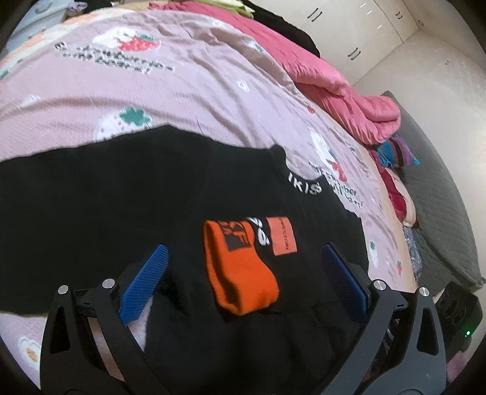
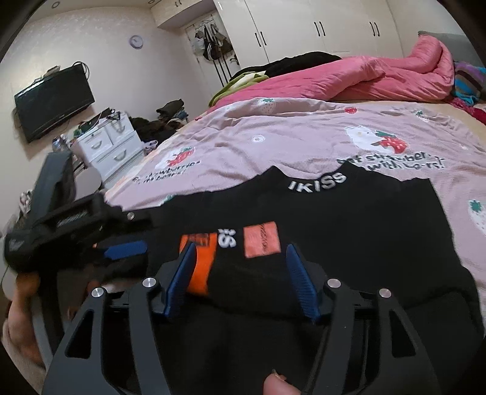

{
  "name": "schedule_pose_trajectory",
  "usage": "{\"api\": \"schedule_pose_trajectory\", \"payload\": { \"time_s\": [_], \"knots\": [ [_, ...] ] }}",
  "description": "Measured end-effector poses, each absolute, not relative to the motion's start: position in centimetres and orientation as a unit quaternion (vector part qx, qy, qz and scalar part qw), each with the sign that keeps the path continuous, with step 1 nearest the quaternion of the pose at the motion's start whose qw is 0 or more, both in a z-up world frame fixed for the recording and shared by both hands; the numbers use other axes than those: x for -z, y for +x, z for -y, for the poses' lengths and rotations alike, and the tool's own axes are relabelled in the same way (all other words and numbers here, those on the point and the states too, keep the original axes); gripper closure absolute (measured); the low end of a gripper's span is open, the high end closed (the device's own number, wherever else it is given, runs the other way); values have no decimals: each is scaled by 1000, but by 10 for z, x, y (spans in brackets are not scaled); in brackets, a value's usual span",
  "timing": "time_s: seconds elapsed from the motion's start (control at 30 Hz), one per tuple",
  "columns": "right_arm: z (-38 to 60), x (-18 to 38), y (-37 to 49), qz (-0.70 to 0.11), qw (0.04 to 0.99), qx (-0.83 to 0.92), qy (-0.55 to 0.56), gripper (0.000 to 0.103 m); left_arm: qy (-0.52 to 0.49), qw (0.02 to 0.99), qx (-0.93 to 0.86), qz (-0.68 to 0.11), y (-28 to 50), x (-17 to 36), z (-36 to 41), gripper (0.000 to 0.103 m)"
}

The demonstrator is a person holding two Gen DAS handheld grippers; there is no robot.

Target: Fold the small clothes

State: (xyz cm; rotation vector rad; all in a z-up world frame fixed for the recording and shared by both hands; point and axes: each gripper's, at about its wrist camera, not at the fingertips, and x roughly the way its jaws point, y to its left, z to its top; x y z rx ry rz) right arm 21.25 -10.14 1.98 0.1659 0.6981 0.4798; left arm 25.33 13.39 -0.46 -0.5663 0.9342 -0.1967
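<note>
Pink bedding covers the bed (image 2: 273, 142) in front of you, printed with strawberries and lettering, and a rumpled pink quilt (image 2: 379, 79) is heaped along its far side. White wardrobes (image 2: 319, 27) line the wall behind, a television (image 2: 53, 101) hangs on the wall at the left of the right wrist view, and a white drawer unit (image 2: 109, 145) stands beside the bed.

Your task garment, a black shirt (image 1: 121, 194), lies spread flat on the bedding, its "IKISS" collar lettering facing away from you. Part of it is folded over near you, showing an orange panel (image 1: 240, 267) and a smaller orange patch (image 1: 281, 235).

Your left gripper (image 1: 243, 267) hovers over that fold with its jaws wide, one blue pad (image 1: 145, 282) on each side of the orange panel, gripping nothing. Your right gripper (image 2: 238, 278) sits at the near edge of the fold, its jaws spread moderately around the black cloth; you cannot tell whether they touch it.
</note>
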Motion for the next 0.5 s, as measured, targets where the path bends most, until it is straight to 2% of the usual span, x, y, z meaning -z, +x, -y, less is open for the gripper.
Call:
{"api": "schedule_pose_trajectory", "payload": {
  "time_s": [0.2,0.27,0.3,0.33,0.37,0.43,0.5],
  "knots": [
    [156,-20,195,-343,915,-189,101,33,-222,862,98,-445,251,10,-113,10],
    [170,-18,191,-344,915,-177,110,33,-210,865,99,-446,253,13,-106,18],
    [178,-17,188,-345,917,-166,115,33,-199,867,96,-447,255,17,-100,27],
    [185,-17,185,-344,918,-160,119,33,-186,869,92,-450,256,19,-96,41],
    [190,-16,183,-343,918,-156,121,32,-174,870,87,-453,258,22,-92,47],
    [201,-14,179,-342,920,-145,123,32,-135,876,67,-459,260,30,-82,58],
    [210,-12,175,-340,922,-135,123,32,-97,882,52,-459,259,33,-75,63]
  ]
}}
